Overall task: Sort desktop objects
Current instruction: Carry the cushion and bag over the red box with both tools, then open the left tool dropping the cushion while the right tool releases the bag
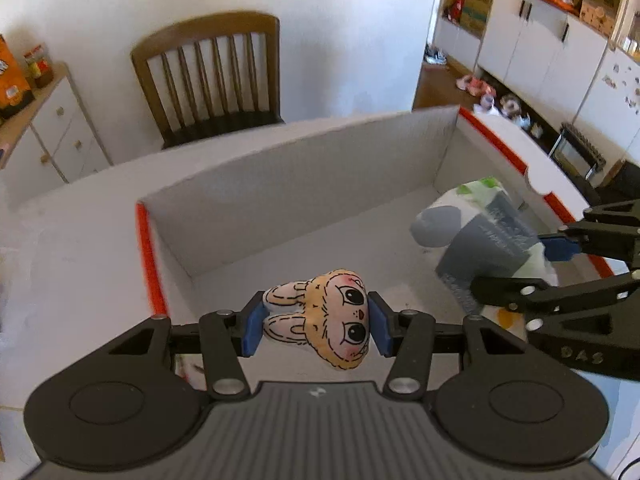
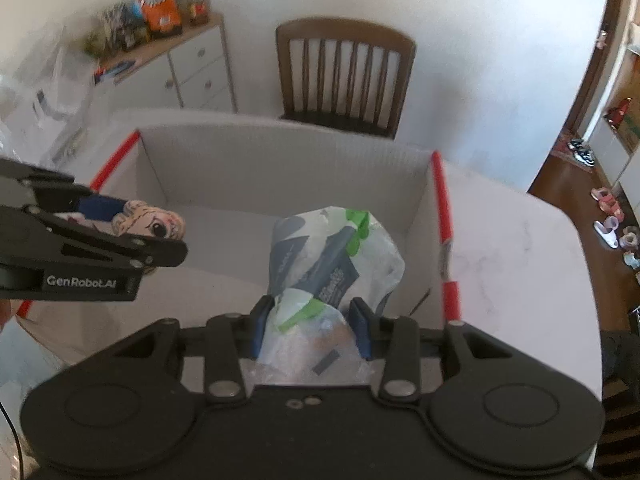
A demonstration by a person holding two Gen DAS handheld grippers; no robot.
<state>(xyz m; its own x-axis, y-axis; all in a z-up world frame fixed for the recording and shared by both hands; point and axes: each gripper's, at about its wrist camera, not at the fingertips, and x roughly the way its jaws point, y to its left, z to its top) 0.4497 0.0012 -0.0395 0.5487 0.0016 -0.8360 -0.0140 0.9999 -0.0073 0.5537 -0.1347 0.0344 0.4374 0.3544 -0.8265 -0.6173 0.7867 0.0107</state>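
Note:
A grey cardboard box with orange-red edges stands open on the white table. My left gripper is shut on a small bunny-face plush toy and holds it over the box's near left part. The toy also shows in the right wrist view, with the left gripper around it. My right gripper is shut on a plastic packet, white, grey and green, held over the right part of the box. The packet and right gripper show in the left wrist view.
A brown wooden chair stands behind the table. A white drawer cabinet with an orange box and jars is at the back left. The white marble table extends to the right of the box. Shoes lie on the floor at right.

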